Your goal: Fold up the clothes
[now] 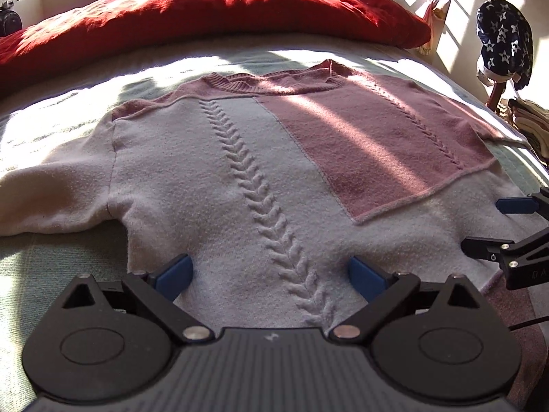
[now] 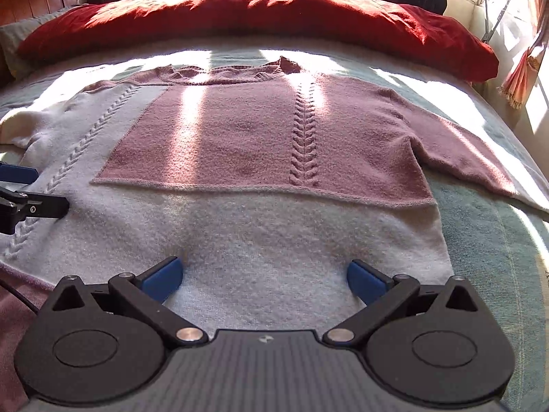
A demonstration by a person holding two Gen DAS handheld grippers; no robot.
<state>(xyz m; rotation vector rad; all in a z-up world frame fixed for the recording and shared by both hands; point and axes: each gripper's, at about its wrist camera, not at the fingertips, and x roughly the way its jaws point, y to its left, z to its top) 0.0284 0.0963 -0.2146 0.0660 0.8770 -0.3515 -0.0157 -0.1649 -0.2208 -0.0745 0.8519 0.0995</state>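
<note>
A bed (image 2: 497,247) with a pale green cover fills both views, its edges cut off, a red pillow (image 2: 240,13) across its head and sun stripes falling over it. Flat on it lies the sweater (image 2: 240,137), pink and white, its hem hidden under the tools. The left hand-held gripper (image 1: 269,273) and right hand-held gripper (image 2: 264,276) hover over the hem, jaws spread wide. Dark clothes hanging behind are blurred.
</note>
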